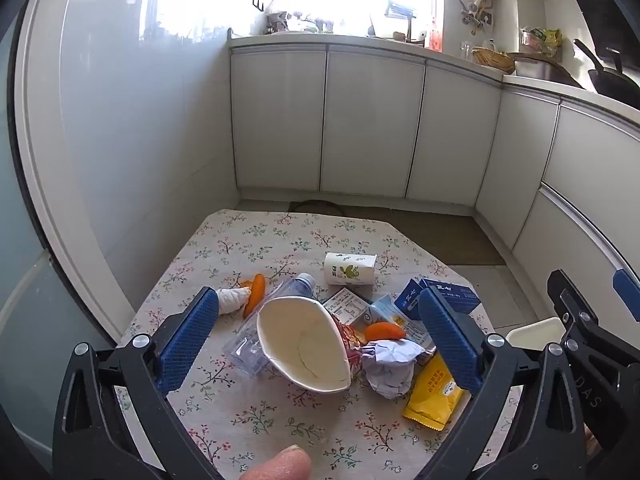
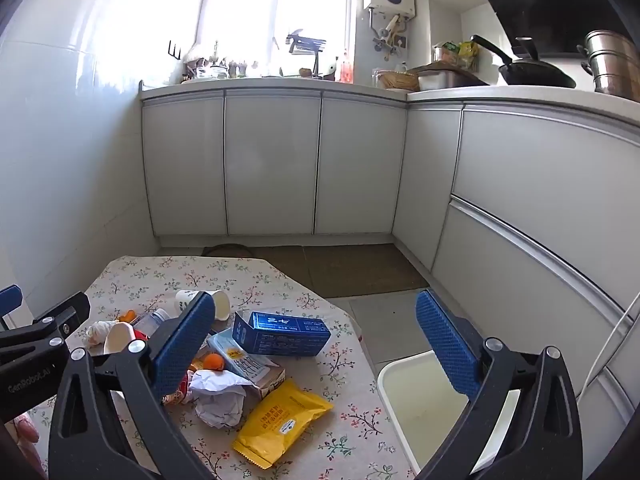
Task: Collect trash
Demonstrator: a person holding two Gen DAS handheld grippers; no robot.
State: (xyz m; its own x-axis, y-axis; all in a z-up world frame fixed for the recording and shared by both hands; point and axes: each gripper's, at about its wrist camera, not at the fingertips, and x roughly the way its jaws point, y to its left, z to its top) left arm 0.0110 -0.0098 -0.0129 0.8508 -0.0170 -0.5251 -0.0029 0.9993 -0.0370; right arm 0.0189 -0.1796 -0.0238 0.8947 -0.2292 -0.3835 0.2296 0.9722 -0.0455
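Observation:
Trash lies heaped on a floral tablecloth (image 1: 248,412): a tipped white paper bowl (image 1: 300,344), a clear plastic bottle (image 1: 280,296), orange peels (image 1: 256,292), a crumpled white paper (image 1: 390,368), a yellow wrapper (image 1: 434,390), a blue box (image 2: 286,332), a milk carton (image 2: 244,364) and a lying paper cup (image 1: 350,268). My left gripper (image 1: 316,344) is open above the pile, with the bowl showing between its fingers. My right gripper (image 2: 316,356) is open too, held over the table's right edge. A white bin (image 2: 424,400) stands on the floor to the right of the table.
White kitchen cabinets (image 2: 272,164) run along the back and right, with a cluttered counter, a wok (image 2: 532,72) and a steel pot (image 2: 612,64) above. A brown mat (image 2: 352,268) lies on the tiled floor beyond the table. A thumb (image 1: 280,466) shows at the bottom edge.

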